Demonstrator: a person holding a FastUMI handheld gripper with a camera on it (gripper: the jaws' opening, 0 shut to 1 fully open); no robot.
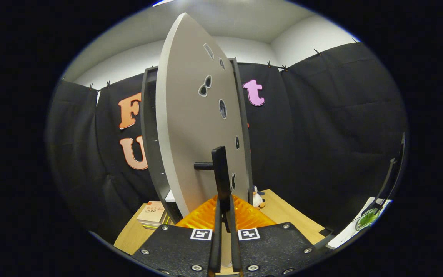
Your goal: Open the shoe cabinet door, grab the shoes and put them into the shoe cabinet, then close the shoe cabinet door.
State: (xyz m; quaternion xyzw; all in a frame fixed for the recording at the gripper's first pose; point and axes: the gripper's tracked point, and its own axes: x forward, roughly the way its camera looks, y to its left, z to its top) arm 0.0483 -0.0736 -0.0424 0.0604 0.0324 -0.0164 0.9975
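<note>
Your gripper (225, 215) is pinched narrow on the upright black handle (221, 173) of the cabinet door (190, 127), which stands edge-on dead ahead, its long axis vertical, the cabinet (150, 134) opening just left.
</note>
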